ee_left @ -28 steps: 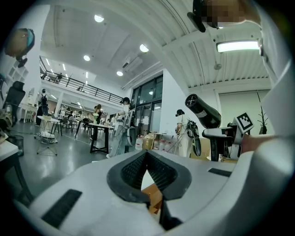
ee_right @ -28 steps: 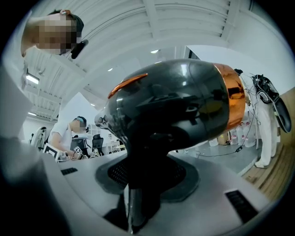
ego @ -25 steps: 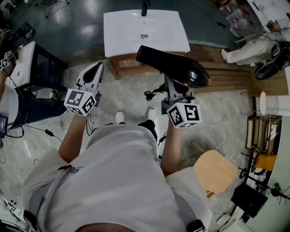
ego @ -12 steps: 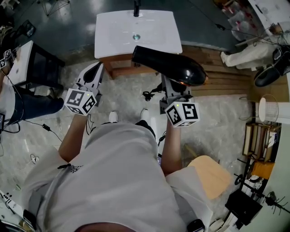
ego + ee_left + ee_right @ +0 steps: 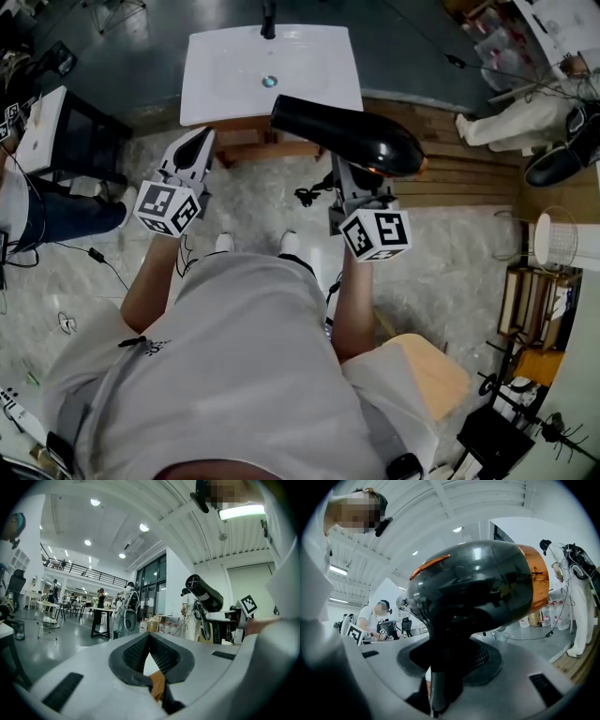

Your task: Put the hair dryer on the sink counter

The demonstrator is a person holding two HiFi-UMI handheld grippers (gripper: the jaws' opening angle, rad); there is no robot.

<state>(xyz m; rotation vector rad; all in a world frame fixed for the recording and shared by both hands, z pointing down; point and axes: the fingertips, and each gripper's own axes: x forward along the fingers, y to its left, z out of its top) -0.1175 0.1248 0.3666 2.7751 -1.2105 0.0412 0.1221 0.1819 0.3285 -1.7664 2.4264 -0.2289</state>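
The hair dryer [image 5: 347, 136] is black with an orange ring at its rear. It hangs in the air with its nozzle towards the white sink [image 5: 234, 89], below the sink's near right corner in the head view. My right gripper [image 5: 354, 180] is shut on its handle from below. In the right gripper view the dryer body [image 5: 478, 592] fills the middle and its handle [image 5: 445, 667] runs down between the jaws. My left gripper [image 5: 200, 141] is shut and holds nothing, off the sink's near left corner. From the left gripper view the dryer [image 5: 206, 592] shows at the right.
The sink stands on a wooden stand [image 5: 248, 141] beside a wooden platform [image 5: 459, 150]. A dark side table [image 5: 80, 141] is at the left. A wooden stool [image 5: 427, 370] is behind me at the right. A cable [image 5: 307, 195] lies on the pale floor. A person's legs [image 5: 511, 122] are at the right.
The sink has slid up and to the left in the head view as I step along. Both grippers keep their pose and the dryer stays held.
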